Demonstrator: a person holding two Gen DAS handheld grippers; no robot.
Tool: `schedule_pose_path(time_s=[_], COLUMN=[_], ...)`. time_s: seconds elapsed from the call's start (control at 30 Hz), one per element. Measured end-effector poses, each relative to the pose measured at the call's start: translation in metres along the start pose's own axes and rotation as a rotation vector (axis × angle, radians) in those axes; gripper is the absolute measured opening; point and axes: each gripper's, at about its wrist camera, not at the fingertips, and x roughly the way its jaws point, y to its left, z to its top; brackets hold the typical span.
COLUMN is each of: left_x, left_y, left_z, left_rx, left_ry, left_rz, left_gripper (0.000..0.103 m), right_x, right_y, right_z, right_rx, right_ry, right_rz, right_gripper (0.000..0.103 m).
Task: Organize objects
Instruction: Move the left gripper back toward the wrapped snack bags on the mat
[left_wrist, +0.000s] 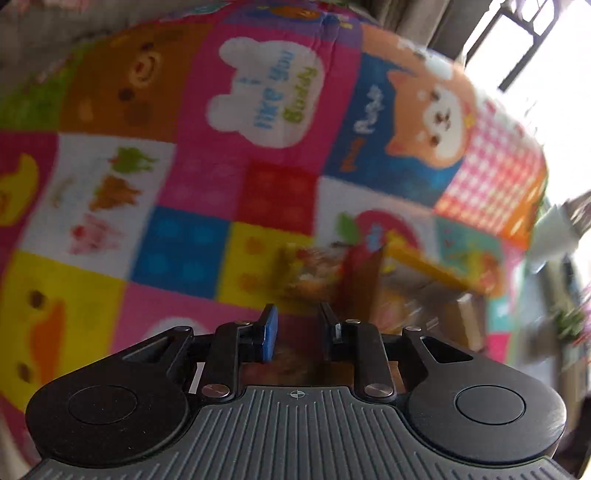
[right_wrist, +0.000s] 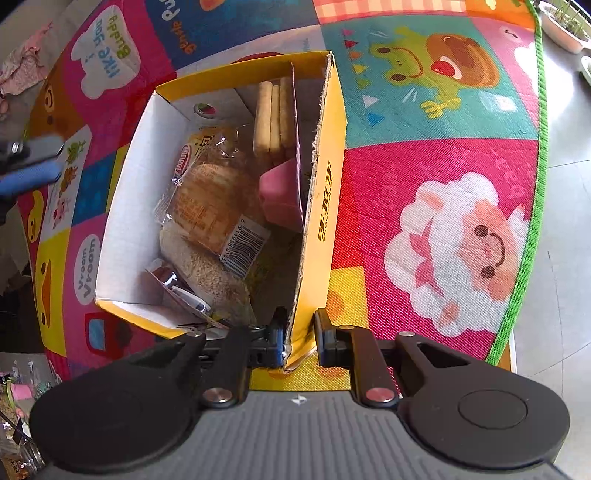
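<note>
A yellow cardboard box sits on a colourful play mat. Inside it lie a wrapped bun packet, a sesame snack pack, a pack of biscuits and a pink block. My right gripper is shut on the box's near right wall. My left gripper hangs open and empty above the mat; the blurred box lies to its right. The left gripper's blue fingers show at the left edge of the right wrist view.
The mat has a green edge, with grey floor beyond it. White planters stand on the floor at the far right. A window is at the upper right of the left wrist view.
</note>
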Motion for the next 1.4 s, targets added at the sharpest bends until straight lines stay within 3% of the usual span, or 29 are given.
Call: schedule_pose_path(time_s=[0.07,0.13,0.2,0.33,0.43,0.67,0.73,1.17,1.4], left_x=[0.005,0.016,0.030,0.058,0.058,0.060,0.058,0.061,0.062], left_y=[0.012,0.024,0.031,0.035,0.026,0.018,0.011,0.031,0.040], left_z=[-0.026,-0.055,-0.079,-0.110,-0.116,-0.110,-0.114,-0.102,-0.097], left_rx=[0.179,0.285,0.347,0.367,0.443,0.599,0.650,0.496,0.426], left_ry=[0.058,0.110,0.139,0.211,0.171,0.203,0.209,0.222,0.234], left_rz=[0.092,0.079,0.074,0.044,0.050,0.004,0.003,-0.093,-0.108], left_gripper=[0.026,0.026,0.027,0.029,0.024,0.022,0.009,0.013,0.013], right_x=[0.000,0.001,0.000,0.000,-0.002,0.002,0.005,0.009,0.003], right_y=[0.000,0.000,0.000,-0.002,0.002,0.010,0.011,0.016,0.020], right_z=[0.001,0.001,-0.002,-0.003,-0.005,-0.001,0.001,0.003,0.002], right_rx=[-0.006,-0.022,-0.030,-0.037,-0.068,-0.146,-0.149,-0.154,-0.156], right_ry=[0.003,-0.001,-0.010,-0.021,-0.032,-0.019,-0.013,0.005,-0.005], right_rz=[0.002,0.003,0.009,0.020,0.003,-0.024,-0.034,-0.067,-0.072], right_gripper=[0.016,0.016,0.016,0.017,0.017,0.017,0.017,0.019,0.019])
